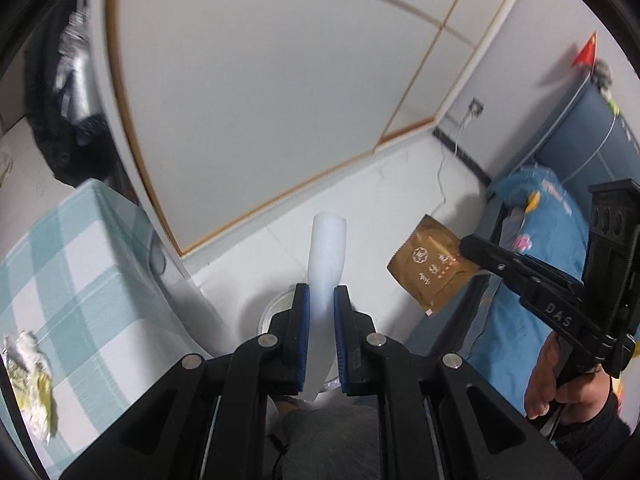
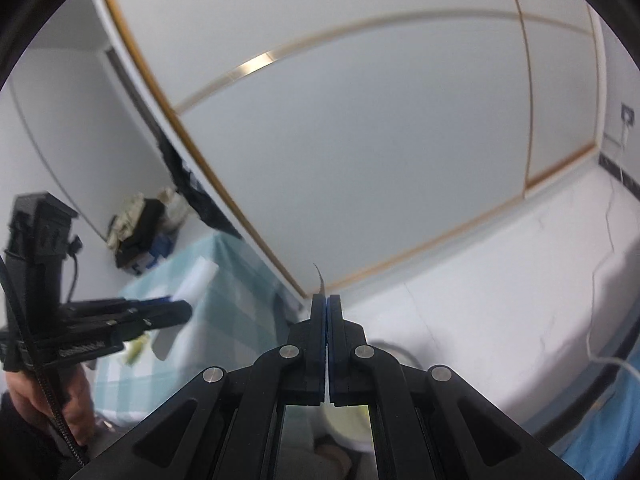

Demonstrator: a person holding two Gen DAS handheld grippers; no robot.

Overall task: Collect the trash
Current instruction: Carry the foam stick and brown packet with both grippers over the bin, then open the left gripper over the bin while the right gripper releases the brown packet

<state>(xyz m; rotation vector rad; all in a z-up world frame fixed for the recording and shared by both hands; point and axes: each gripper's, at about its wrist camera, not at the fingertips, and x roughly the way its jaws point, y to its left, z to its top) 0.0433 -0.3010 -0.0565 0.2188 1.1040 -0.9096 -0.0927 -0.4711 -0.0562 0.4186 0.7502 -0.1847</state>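
My left gripper [image 1: 321, 294] is shut on a white foam strip [image 1: 326, 256] that sticks up between the blue pads; it also shows in the right wrist view [image 2: 198, 278]. My right gripper [image 1: 466, 246] is shut on a brown sachet [image 1: 430, 266] and holds it in the air to the right of the strip. In the right wrist view only the sachet's thin edge [image 2: 320, 280] shows above my right gripper [image 2: 327, 300]. A round white bin [image 1: 276, 310] sits on the floor below both grippers. Crumpled yellow-white trash [image 1: 32, 376] lies on the checked table.
The table with a teal checked cloth [image 1: 80, 280] is at left, with dark items [image 2: 140, 232] at its far end. A white sliding door [image 1: 260, 100] stands behind. A blue bed [image 1: 532, 260] is at right. A white cable [image 1: 444, 172] runs on the floor.
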